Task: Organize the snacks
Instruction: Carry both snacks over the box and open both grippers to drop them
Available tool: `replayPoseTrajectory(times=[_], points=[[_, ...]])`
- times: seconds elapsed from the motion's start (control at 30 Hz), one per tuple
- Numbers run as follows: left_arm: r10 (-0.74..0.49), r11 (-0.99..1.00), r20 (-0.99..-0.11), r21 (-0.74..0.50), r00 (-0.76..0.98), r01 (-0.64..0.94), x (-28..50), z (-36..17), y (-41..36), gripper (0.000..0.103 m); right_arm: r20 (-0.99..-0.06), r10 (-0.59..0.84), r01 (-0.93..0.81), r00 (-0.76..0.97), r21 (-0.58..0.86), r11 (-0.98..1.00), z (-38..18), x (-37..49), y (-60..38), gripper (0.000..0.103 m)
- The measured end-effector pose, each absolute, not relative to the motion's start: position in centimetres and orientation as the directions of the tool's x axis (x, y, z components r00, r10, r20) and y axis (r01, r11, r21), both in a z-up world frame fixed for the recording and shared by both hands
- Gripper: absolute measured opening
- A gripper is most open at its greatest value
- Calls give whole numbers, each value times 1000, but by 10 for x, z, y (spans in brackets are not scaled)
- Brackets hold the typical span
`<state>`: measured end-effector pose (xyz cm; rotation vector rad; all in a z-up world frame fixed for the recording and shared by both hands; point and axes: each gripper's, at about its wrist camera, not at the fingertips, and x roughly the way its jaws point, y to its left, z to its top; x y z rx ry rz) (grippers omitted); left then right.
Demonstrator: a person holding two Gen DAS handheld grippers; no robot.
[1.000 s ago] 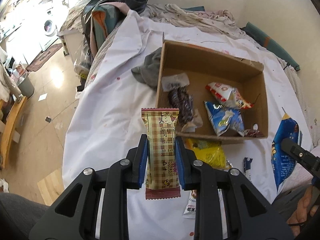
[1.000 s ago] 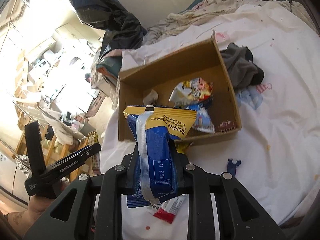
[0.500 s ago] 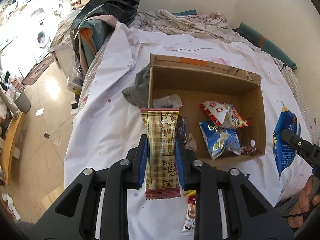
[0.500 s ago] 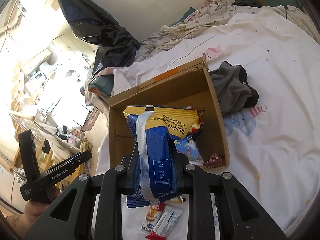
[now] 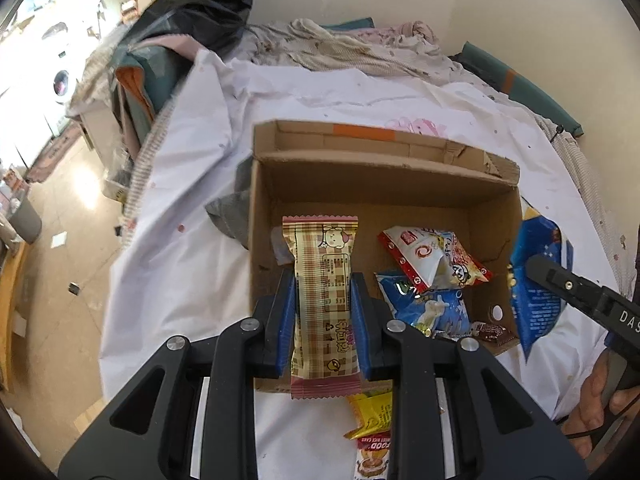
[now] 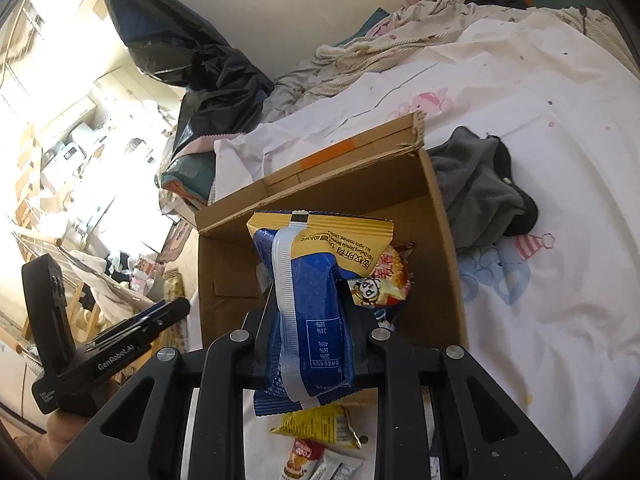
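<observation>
My left gripper (image 5: 322, 280) is shut on a long plaid snack bar (image 5: 323, 304) and holds it over the left part of an open cardboard box (image 5: 384, 184). The box holds a red-and-white snack bag (image 5: 430, 258) and a blue one (image 5: 430, 304). My right gripper (image 6: 308, 292) is shut on a blue-and-yellow snack bag (image 6: 316, 300) and holds it over the near edge of the same box (image 6: 352, 192). That bag also shows at the right in the left wrist view (image 5: 538, 280).
The box stands on a bed with a white sheet (image 5: 192, 240). A grey cloth (image 6: 476, 188) lies beside the box. A yellow packet (image 5: 372, 416) and small sachets (image 6: 308, 460) lie on the sheet in front of the box. A black plastic bag (image 6: 192, 56) is piled at the bed's head.
Both grippers have moved forward toward the box, each still holding its snack. The plaid bar and the blue bag now sit over the box.
</observation>
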<state>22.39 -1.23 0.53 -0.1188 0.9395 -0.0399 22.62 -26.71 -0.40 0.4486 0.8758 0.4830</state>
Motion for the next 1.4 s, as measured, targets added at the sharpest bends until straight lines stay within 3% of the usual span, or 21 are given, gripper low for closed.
replayPoseTrajectory(times=[0.43, 1.13, 1.2, 1.23, 1.27, 1.3, 1.4], points=[[-129, 986, -843, -165, 522, -23, 236, -24, -15, 22, -646, 610, -310, 458, 528, 791, -26, 248, -215, 26], [-86, 991, -849, -127, 521, -43, 233, -27, -14, 25, -657, 604, -291, 451, 532, 795, -35, 251, -215, 30], [-89, 990, -850, -132, 520, -45, 233, -27, -13, 26, -659, 603, -285, 449, 534, 796, -37, 251, -215, 39], [-89, 990, -850, -132, 520, -47, 232, -27, -12, 27, -658, 604, -280, 449, 539, 795, -37, 252, -216, 55], [-89, 990, -848, -133, 522, -48, 232, -27, -12, 29, -654, 607, -277, 452, 544, 792, -36, 254, -217, 63], [-92, 989, -846, -137, 526, -47, 231, -26, -11, 38, -646, 608, -272, 461, 549, 790, -36, 253, -219, 71], [-97, 987, -837, -151, 538, -57, 227, -23, -9, 71, -638, 608, -265, 472, 556, 788, -34, 253, -222, 71]])
